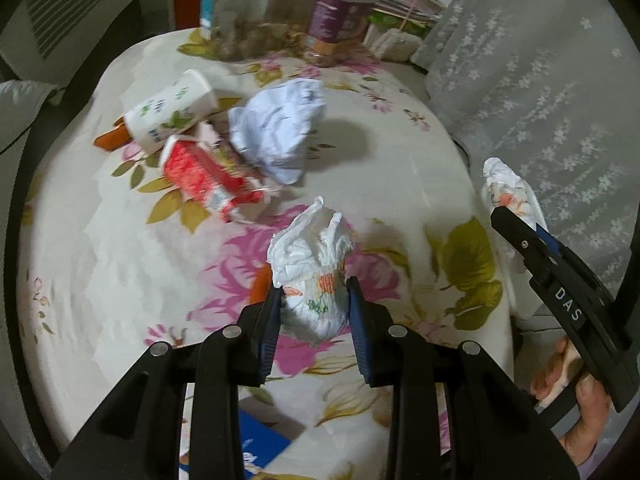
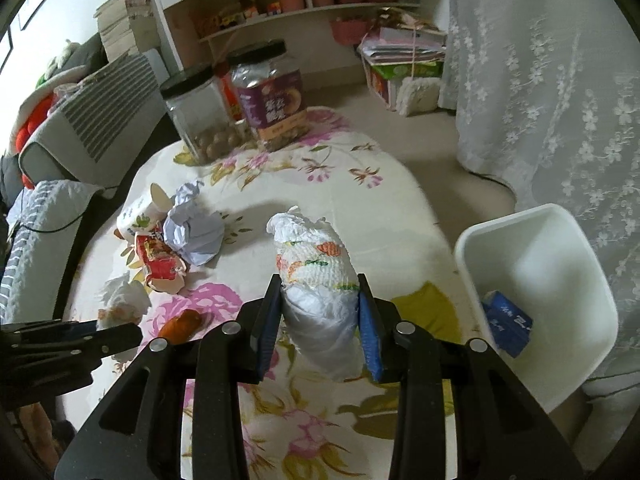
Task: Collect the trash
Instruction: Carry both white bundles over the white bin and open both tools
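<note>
Gripping a rolled white diaper with a carrot print in each gripper, above the round table with the floral cloth (image 2: 400,200).

The left gripper (image 1: 314,300) has its blue-padded fingers closed against the sides of one rolled diaper (image 1: 312,272), low over a pink flower on the cloth. The right gripper (image 2: 320,312) clamps a second rolled diaper (image 2: 316,276) the same way, held over the table just left of the white plastic bin (image 2: 552,240), which contains a blue carton (image 2: 508,324). On the cloth's far left lie a crumpled white paper ball (image 1: 280,128), a crushed red carton (image 1: 208,180) and a tipped white paper cup (image 1: 172,112), touching one another. Two black-lidded clear jars (image 2: 240,100) stand at the far edge.
</note>
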Demonstrator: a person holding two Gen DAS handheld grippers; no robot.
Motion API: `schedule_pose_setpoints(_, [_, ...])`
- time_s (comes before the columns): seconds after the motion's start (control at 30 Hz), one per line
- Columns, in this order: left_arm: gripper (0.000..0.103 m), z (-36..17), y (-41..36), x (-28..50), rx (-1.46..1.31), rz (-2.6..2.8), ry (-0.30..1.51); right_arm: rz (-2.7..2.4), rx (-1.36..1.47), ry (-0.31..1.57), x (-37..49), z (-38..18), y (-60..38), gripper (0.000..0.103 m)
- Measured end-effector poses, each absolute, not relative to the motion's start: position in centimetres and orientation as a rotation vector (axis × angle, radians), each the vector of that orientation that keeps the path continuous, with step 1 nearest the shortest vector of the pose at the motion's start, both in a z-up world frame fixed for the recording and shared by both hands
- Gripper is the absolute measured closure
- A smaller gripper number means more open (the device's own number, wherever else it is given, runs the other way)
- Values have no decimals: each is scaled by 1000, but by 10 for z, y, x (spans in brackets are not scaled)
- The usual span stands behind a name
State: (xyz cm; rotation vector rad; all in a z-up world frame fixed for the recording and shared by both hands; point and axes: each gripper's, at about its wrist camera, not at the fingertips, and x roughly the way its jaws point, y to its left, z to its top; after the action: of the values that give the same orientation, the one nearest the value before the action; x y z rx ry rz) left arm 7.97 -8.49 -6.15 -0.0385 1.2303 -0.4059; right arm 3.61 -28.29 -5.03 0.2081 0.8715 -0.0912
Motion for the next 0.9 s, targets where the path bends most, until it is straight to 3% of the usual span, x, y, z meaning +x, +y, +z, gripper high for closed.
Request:
schedule_pose_setpoints(0.8, [71,-45,-198,60,27,-545,1150,-373,317,802,-10,-52,-419,68])
schedule_pose_setpoints(0.87, [71,-45,-209,59,35,-562,1147,-412,332,808,-12,-56,-430,55])
schedule_pose_setpoints(0.9, [71,-45,-213,58,38,-567,1145,-429,339,810,-13,-57,-434,37])
